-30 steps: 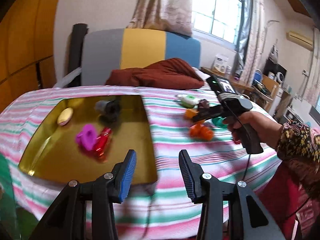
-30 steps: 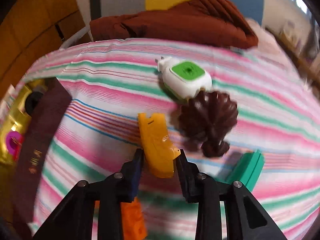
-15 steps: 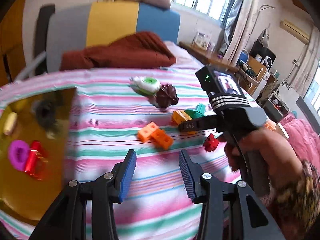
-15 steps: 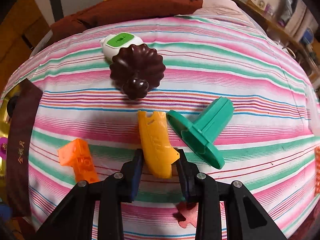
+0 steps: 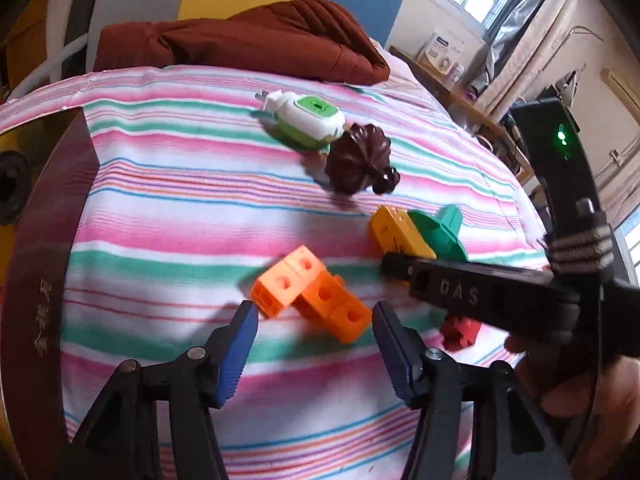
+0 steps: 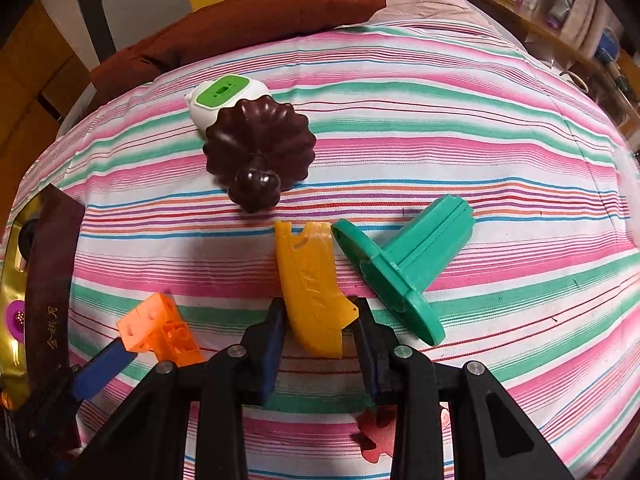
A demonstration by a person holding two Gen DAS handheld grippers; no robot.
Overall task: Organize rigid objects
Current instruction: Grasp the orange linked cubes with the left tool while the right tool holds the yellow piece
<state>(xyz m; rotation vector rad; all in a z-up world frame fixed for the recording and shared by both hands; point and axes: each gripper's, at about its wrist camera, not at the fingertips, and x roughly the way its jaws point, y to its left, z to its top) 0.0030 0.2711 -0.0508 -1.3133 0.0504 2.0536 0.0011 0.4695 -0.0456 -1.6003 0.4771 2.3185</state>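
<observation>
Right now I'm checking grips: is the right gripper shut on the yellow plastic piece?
Shut on it: the right gripper presses both pads against the yellow plastic piece.

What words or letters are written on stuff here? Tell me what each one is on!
"DAS": on the side of the right claw, which is shut on the yellow piece.
Gold characters on the dark edge of the tray: too blurred to read for sure.
White box by the window: print too small to read.
</observation>
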